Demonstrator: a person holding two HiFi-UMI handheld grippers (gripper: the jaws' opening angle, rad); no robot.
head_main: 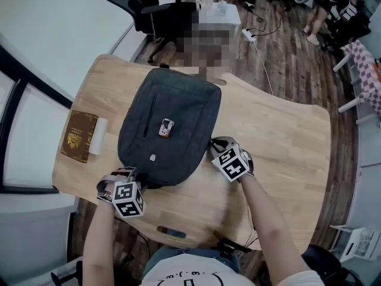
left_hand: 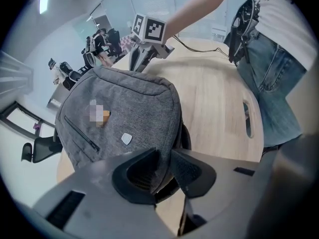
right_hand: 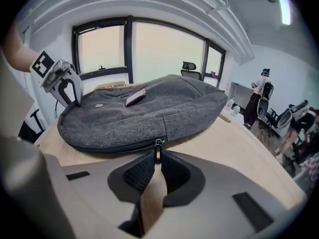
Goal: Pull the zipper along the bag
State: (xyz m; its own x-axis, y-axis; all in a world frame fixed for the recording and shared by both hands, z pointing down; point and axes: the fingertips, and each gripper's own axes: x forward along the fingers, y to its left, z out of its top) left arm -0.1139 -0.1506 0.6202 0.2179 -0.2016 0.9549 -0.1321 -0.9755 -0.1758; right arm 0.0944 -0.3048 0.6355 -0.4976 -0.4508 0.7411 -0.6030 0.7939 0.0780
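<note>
The left gripper [left_hand: 164, 169] is clamped on the near-left corner of the bag [head_main: 172, 118], anchoring it on the table [head_main: 280, 142]. At the bag's right edge, the right gripper [right_hand: 157, 166] is narrowed onto the zipper pull [right_hand: 158, 151]. The zipper track [right_hand: 120, 147] follows that rim, from near-left to far.

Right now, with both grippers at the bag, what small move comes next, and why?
Probably draw the right gripper a little along the track toward the left gripper. Its jaws are pinched on the pull, the track runs from there toward that end, and the left gripper clamps the edge of the bag, which should brace it.
</note>
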